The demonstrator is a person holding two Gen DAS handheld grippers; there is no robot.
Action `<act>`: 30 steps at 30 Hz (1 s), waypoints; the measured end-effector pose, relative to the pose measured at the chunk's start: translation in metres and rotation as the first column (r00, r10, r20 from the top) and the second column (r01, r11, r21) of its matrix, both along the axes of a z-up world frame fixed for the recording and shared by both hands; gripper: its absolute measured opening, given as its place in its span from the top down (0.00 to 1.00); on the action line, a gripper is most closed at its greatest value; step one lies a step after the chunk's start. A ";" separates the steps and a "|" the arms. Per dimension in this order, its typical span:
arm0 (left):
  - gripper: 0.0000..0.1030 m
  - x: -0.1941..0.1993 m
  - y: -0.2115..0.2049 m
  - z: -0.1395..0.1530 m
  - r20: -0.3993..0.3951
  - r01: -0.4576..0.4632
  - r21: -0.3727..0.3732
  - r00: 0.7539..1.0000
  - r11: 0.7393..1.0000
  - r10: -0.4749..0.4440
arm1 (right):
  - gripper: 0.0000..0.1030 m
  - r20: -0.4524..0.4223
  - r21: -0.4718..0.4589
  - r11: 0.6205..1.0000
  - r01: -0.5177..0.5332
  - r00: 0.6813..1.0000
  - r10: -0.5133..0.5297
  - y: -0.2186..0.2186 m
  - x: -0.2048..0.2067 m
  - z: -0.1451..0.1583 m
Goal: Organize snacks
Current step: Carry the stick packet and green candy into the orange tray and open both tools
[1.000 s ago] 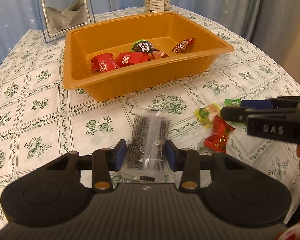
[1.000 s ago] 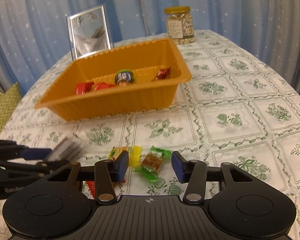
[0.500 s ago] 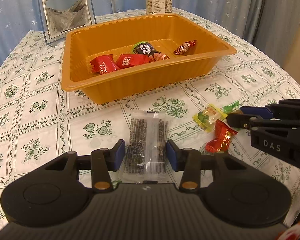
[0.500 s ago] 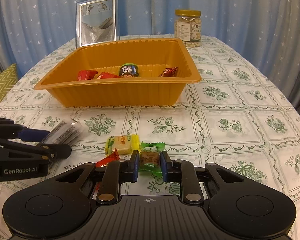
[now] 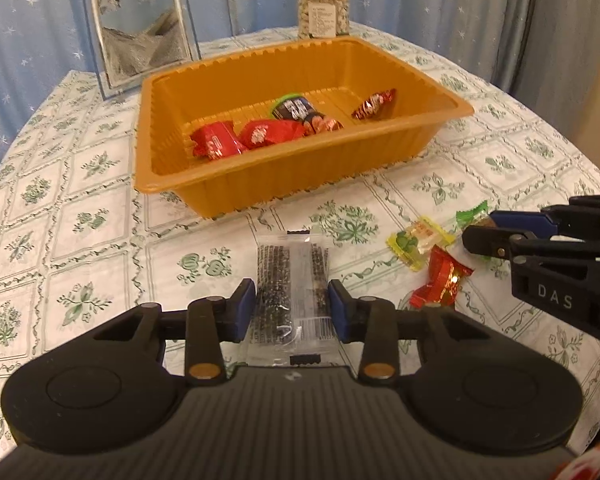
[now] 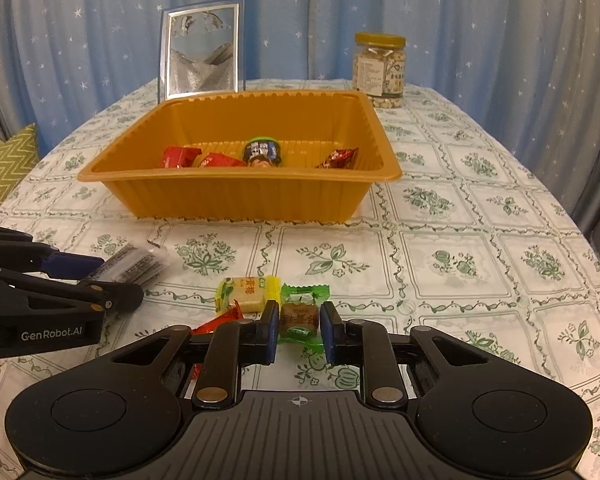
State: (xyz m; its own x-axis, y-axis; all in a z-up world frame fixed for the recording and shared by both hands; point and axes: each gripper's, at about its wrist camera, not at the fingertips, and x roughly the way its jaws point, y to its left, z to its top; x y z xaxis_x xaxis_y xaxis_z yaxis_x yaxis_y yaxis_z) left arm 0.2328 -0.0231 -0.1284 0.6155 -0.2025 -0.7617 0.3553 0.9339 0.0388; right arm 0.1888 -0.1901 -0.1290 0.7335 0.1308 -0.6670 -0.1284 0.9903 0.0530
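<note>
Blue star-printed curtains hang behind your round table, whose green-and-white floral tablecloth (image 6: 460,240) carries an orange plastic tray (image 6: 240,196) near the middle. Four wrapped snacks already lie in that tray. Behind it stand a framed sand picture (image 6: 202,56) and a yellow-lidded jar (image 6: 379,70), probably of nuts.

Your left gripper (image 5: 292,306) straddles a clear packet of dark sesame-like bars (image 5: 292,280) lying flat in front of the tray; its jaws are closing, blue pads just at the packet's edges, though firm contact is hard to judge.

Your right gripper (image 6: 299,330) has clamped its pads on a green-wrapped candy (image 6: 300,316), which sits on the cloth. A yellow-wrapped candy (image 6: 246,292) lies just beside it, and a red-wrapped candy (image 5: 442,280) sits next to that, partly hidden in the right wrist view.
</note>
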 end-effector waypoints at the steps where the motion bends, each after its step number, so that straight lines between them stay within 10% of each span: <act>1: 0.65 -0.001 0.001 0.002 0.006 -0.007 -0.005 1.000 1.000 0.007 | 0.78 0.007 -0.001 1.000 -0.001 1.000 0.001 0.000 -0.001 0.002; 30: 0.65 0.035 -0.003 0.088 0.187 -0.130 -0.143 0.970 0.981 0.156 | 0.78 0.223 0.004 0.998 -0.063 0.973 0.061 -0.001 0.034 0.082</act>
